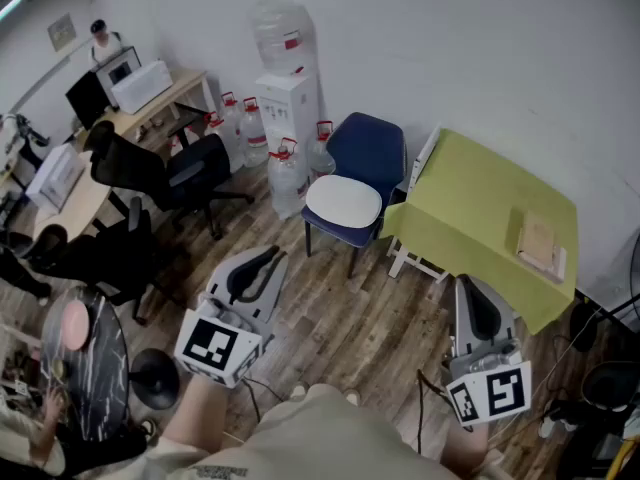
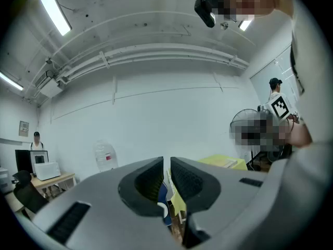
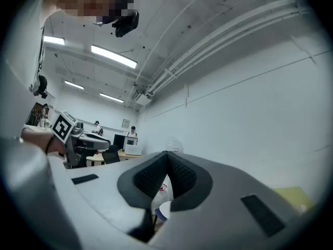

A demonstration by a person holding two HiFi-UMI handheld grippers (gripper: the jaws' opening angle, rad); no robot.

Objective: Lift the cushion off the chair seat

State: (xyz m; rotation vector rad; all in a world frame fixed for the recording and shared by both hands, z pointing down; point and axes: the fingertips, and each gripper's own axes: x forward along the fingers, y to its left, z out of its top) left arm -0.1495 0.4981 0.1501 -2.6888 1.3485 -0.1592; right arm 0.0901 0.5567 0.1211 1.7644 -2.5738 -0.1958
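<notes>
A round white cushion (image 1: 343,201) lies on the seat of a blue chair (image 1: 368,145) that stands against the far wall. Both grippers are held level, well short of the chair and touching nothing. My left gripper (image 1: 268,255) is at the lower left, its jaws drawn together to a thin slit with nothing in it. My right gripper (image 1: 470,286) is at the lower right, shut and empty. In the left gripper view the left gripper (image 2: 167,163) shows a sliver of the chair (image 2: 164,191) through the slit. Below the right gripper (image 3: 167,155) a bit of the cushion (image 3: 164,211) shows.
A table under a yellow-green cloth (image 1: 480,203) stands right of the chair, with a brown book (image 1: 540,244) on it. A water dispenser (image 1: 286,83) and water bottles (image 1: 286,183) stand to the chair's left. Black office chairs (image 1: 170,173) and a round dark table (image 1: 88,363) fill the left.
</notes>
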